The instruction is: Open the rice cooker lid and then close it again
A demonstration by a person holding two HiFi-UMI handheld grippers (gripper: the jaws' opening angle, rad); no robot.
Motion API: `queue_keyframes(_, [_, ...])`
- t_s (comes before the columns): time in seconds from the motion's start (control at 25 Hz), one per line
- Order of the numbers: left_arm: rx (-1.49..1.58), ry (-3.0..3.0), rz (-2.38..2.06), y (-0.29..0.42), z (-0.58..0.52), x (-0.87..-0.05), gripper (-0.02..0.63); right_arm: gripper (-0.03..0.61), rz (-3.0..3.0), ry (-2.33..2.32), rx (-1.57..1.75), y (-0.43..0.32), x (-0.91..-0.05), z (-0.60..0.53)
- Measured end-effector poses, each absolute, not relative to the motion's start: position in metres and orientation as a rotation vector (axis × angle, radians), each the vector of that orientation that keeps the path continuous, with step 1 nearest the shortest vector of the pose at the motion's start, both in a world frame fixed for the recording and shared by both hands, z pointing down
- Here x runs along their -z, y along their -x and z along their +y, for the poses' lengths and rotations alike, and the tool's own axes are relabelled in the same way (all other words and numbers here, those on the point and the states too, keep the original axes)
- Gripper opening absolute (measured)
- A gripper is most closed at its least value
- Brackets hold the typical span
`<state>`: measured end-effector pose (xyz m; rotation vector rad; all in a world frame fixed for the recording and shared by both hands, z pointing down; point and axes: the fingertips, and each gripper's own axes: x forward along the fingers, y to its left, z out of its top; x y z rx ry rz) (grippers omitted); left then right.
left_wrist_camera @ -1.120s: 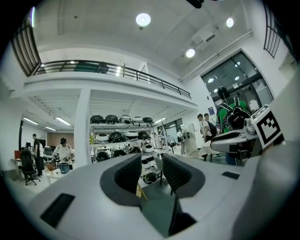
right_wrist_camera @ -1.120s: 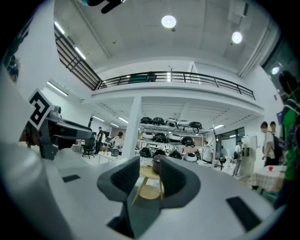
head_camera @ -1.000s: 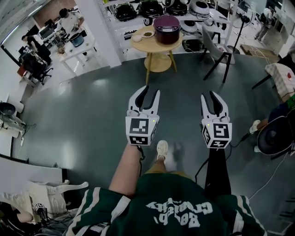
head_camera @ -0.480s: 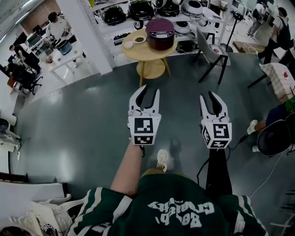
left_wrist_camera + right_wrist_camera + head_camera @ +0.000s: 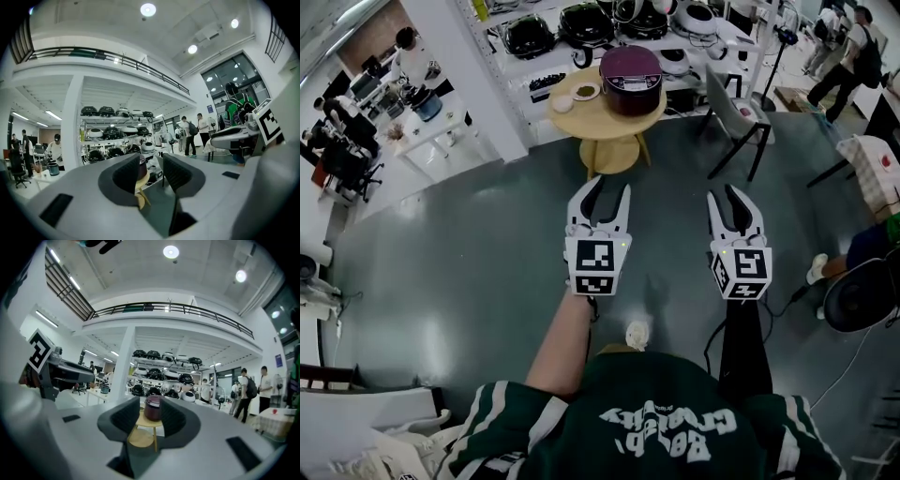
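Head view: the maroon rice cooker (image 5: 630,80), lid down on the round wooden table (image 5: 581,111), sits lower in the frame and nearer the tongs than a second ago. The left gripper (image 5: 606,187) and right gripper (image 5: 727,194) both stand partly open, holding nothing, well short of the table. The right gripper view shows the cooker far off in its gap. The left gripper view half hides it behind one jaw.

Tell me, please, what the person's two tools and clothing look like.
Both the left tool and the right tool are white, with curved fingers lined in black and a rear cube of black-and-white square markers. A black cable trails from the right one. The person wears a dark green top with white sleeve stripes and lettering.
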<state>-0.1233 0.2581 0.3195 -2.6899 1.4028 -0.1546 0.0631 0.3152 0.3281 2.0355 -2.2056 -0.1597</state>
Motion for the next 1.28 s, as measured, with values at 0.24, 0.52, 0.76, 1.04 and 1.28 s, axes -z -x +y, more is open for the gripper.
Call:
queue_keyframes(0.24, [0.126,2.725,1.364,0.124,0.216,-0.319,0.14,0.138,-2.205,-2.055,0.163,-0.056,-0.329,0.27])
queue_keyframes(0.52, [0.135,2.746,1.359,0.123,0.181,-0.325,0.146,0.137,-2.195,-2.087,0.115,-0.067,-0.334,0.237])
queue_keyframes(0.76, [0.125,2.736,1.397,0.13,0.159,-0.331,0.146,0.138,-2.216,-2.02,0.135,-0.056,-0.339,0.211])
queue_keyframes(1.04, [0.112,2.712,1.441,0.128,0.132,-0.333,0.146,0.138,-2.26,-1.962,0.169,-0.055,-0.338,0.178])
queue_keyframes(1.28, [0.087,2.699,1.444,0.114,0.098,-0.338,0.152,0.138,-2.268,-1.919,0.235,-0.06,-0.344,0.137])
